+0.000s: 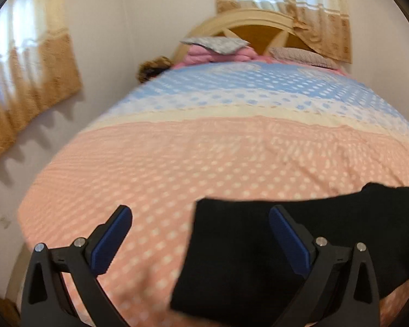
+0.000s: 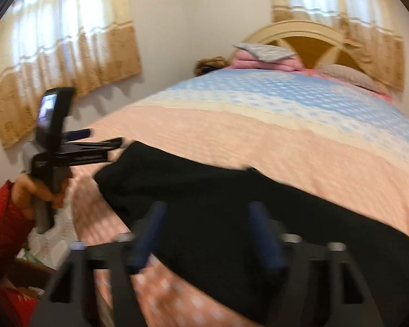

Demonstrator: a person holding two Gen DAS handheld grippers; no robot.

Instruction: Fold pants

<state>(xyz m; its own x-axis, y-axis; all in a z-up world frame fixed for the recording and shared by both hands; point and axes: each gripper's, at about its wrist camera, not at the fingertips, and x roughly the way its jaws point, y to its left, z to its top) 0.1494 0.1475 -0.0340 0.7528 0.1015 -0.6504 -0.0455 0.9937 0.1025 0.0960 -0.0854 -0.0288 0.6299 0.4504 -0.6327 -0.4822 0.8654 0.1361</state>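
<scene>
Black pants (image 1: 259,259) lie flat on bed (image 1: 204,158), lower frame, ready for folding. Left tongs (image 1: 199,215) wide apart, empty, straddling pants edge. Right tongs (image 2: 207,212) likewise spread, empty, above cloth.

Black gripper (image 1: 199,215) (blue pads), red sleeve (image 2: 2,218)

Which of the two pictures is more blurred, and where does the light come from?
Right wrist view: more blurred, the right claw smeared by motion, the pants without detail. Left wrist view: softer blur, the left claw sharp. Both views: daylight through the curtains, fisheye bending of the bed.
</scene>
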